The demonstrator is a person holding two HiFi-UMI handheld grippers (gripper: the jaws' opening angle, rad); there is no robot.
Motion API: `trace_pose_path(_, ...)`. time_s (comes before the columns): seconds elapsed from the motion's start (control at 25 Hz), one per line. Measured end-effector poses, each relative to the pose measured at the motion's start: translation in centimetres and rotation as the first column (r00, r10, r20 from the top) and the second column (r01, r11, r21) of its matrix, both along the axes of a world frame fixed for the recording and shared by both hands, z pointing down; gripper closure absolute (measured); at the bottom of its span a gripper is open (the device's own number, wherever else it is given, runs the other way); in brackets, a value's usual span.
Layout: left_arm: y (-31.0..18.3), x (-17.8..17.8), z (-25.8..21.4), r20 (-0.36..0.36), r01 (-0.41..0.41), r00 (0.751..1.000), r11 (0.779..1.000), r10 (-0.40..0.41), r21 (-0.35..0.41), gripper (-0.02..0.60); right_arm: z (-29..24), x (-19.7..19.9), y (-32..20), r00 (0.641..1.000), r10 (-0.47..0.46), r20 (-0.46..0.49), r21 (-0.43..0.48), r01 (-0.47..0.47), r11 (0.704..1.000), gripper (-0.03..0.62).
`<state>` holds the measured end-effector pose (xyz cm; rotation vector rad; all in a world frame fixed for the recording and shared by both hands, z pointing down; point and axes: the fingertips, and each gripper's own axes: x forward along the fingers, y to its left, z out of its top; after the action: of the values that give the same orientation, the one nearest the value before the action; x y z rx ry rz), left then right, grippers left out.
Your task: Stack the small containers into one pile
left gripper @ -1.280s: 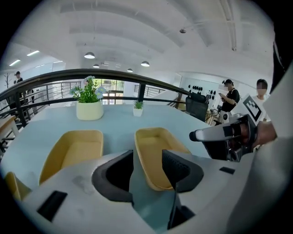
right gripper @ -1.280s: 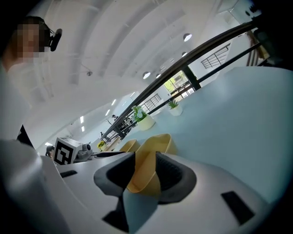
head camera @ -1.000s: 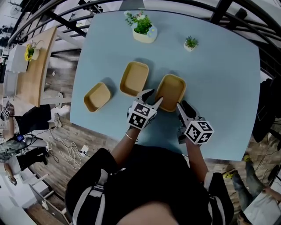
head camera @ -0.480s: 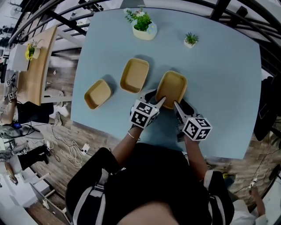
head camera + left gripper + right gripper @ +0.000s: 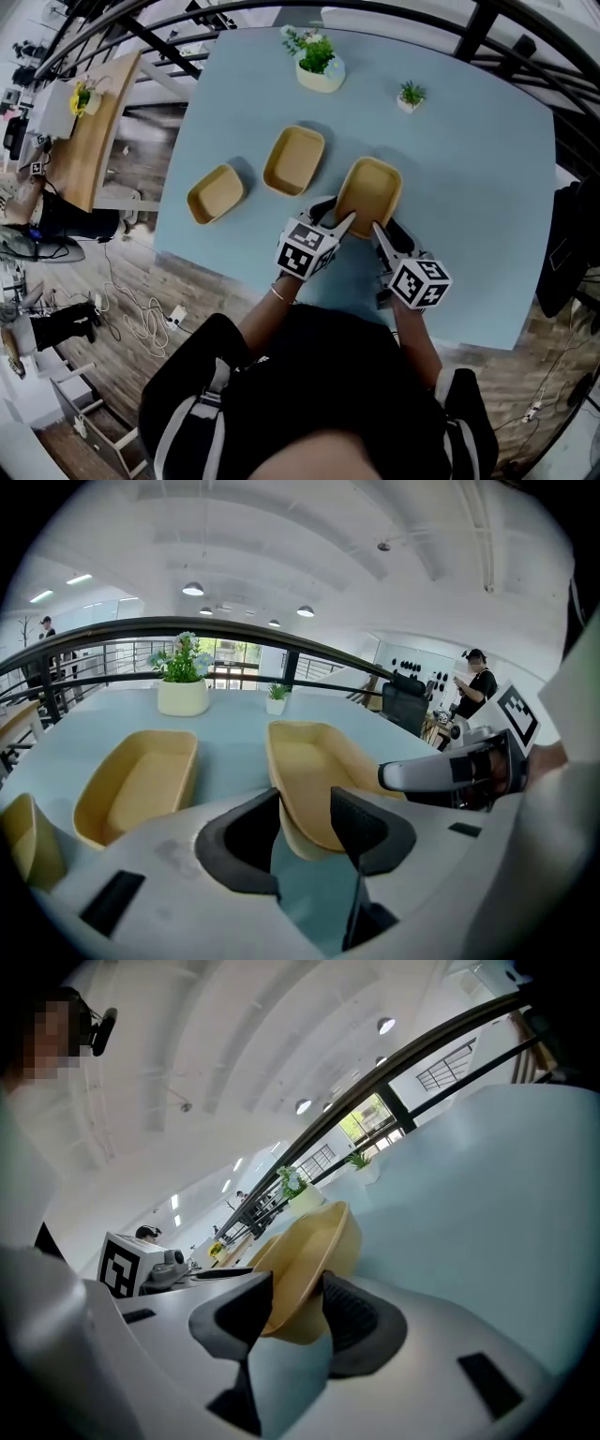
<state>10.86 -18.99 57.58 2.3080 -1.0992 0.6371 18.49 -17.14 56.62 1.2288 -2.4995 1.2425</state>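
Three tan containers lie apart on the pale blue table point(image 5: 469, 187): a small one point(image 5: 216, 194) at the left, one point(image 5: 294, 160) in the middle, one point(image 5: 368, 194) at the right. Both grippers are at the right container's near end. My left gripper point(image 5: 334, 211) stands open, and the container's near left corner point(image 5: 309, 771) sits between its jaws point(image 5: 305, 822). My right gripper point(image 5: 386, 228) is shut on the near right rim point(image 5: 305, 1255), one pad inside the wall and one outside point(image 5: 298, 1302). The middle container point(image 5: 141, 780) and the small one point(image 5: 19, 841) show in the left gripper view.
A white pot of flowers point(image 5: 319, 67) and a tiny potted plant point(image 5: 410, 95) stand at the table's far edge. A dark railing point(image 5: 487, 23) curves behind the table. A wooden desk point(image 5: 89, 131) stands beyond the left edge. A person point(image 5: 476, 682) stands far off.
Both grippers have moved a little forward onto the right container's near end. The right jaws have come onto its rim. The containers have stayed where they were.
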Motion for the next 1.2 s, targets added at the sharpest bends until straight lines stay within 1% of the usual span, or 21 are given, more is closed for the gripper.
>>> trace_pose_path(0.32,1.5,-0.8,-2.2,0.015,0.012,1.000,0.999,-0.013,0.044,0.414,-1.9,-0.7,1.1,0.999,-0.041,0.029,0.042,0.039,0.998,0.425)
trace_pose_path(0.52,1.9,-2.6,-2.5,0.002,0.001,1.000,0.999,-0.001,0.052,0.414,-2.4,-2.5,1.4,0.999,-0.030,0.029,0.046,0.028,0.999,0.425)
trace_pose_path(0.8,0.9,-7.1,-3.4,-0.012,-0.015,1.000,0.998,0.016,0.065,0.414,-3.1,-7.1,0.7,1.000,-0.018,0.016,0.052,0.017,0.999,0.425)
trace_pose_path(1.2,-1.2,-13.9,-4.7,-0.020,-0.009,1.000,0.996,0.011,0.084,0.414,-4.3,-13.8,-1.3,0.999,-0.028,0.018,0.071,0.027,0.997,0.425)
